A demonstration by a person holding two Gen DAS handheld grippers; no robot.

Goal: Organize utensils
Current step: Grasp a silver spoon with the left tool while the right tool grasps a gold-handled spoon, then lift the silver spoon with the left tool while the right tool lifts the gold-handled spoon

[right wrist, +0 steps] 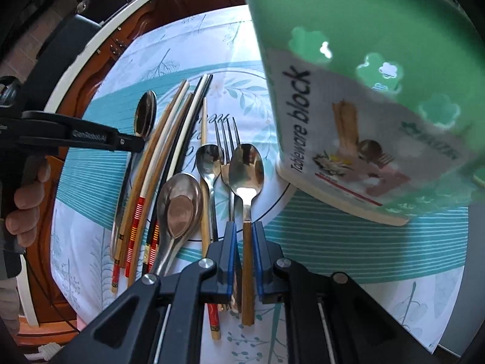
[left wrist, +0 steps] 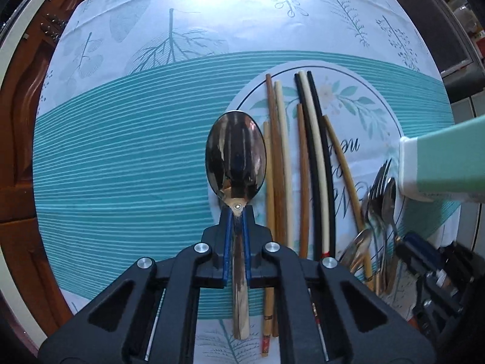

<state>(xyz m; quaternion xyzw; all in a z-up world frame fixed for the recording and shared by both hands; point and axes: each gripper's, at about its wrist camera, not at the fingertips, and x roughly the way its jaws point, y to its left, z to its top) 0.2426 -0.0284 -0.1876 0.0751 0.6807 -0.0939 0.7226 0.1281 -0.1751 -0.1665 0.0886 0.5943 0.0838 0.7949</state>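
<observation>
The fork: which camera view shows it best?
The right wrist view. There the fork lies near the middle with its tines sharp, between two spoons, though its handle is hidden behind the right gripper's fingers. In the left wrist view the fork is only a blurred shape near the right edge.

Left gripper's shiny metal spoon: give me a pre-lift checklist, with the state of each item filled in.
1. Left gripper pads clamp the shiny metal spoon at its neck: ok.
2. Spoon lies straight along the fingers: ok.
3. Neighbouring wooden chopsticks outside the jaws: ok.
4. Green tableware holder standing upright to receive it: not ok, tilted.
5. Right gripper pressing on the wooden-handled spoon: cannot tell; the handle sits between narrow jaws.
6. Spoon off the tablecloth: cannot tell.
</observation>
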